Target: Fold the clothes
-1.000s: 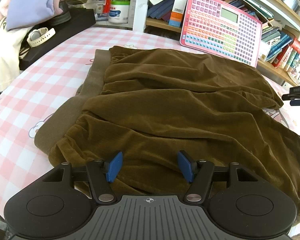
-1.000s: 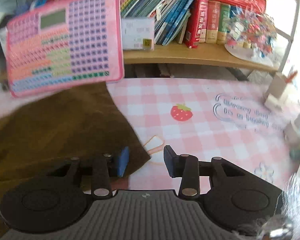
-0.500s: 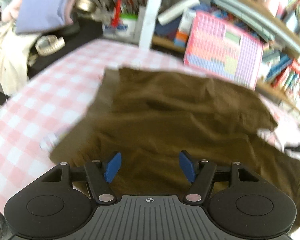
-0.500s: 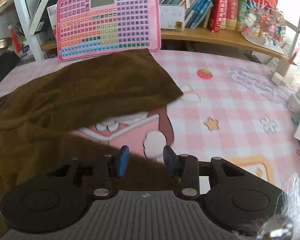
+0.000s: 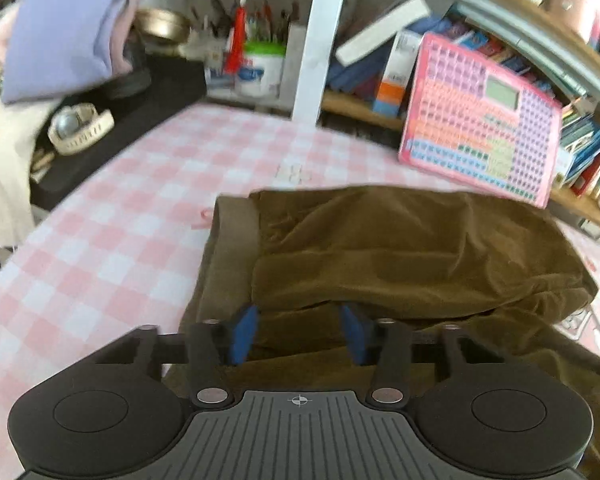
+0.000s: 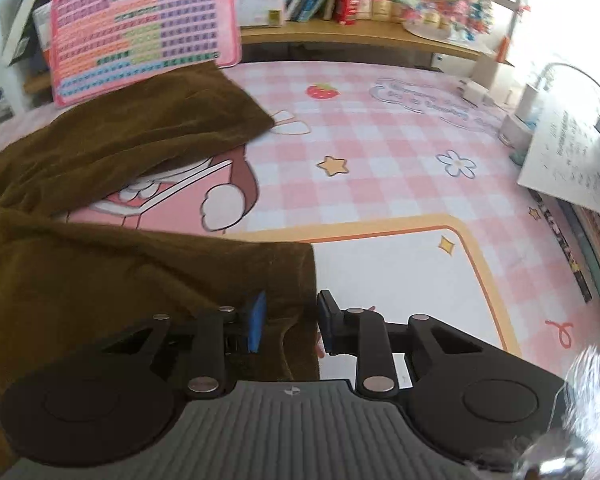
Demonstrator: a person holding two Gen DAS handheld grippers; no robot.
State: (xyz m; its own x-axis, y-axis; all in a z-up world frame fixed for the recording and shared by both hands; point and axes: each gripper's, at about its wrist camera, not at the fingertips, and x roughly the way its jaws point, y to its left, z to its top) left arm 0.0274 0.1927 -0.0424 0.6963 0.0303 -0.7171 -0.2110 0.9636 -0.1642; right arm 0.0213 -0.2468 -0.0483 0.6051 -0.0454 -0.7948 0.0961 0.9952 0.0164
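Brown garment [image 5: 400,256]: soft velvety cloth w/ matt nap, smoother flat-knit waistband [image 5: 230,256]. Tablecloth [image 6: 400,184]: smooth printed pink check, slight sheen. Left gripper [image 5: 298,334] and right gripper [image 6: 290,322]: matt black plastic, ribbed base, blue pads, shiny metal pivot pins. Pink toy board [image 5: 480,120]: glossy plastic. Shelf [image 6: 360,38]: wood.

Olive-brown velvet garment [image 5: 400,248] with a paler waistband, pink-and-white checked cloth [image 6: 380,160] with a red strawberry [image 6: 322,91], pink keypad board [image 6: 140,24], blue gripper pads [image 5: 242,334]
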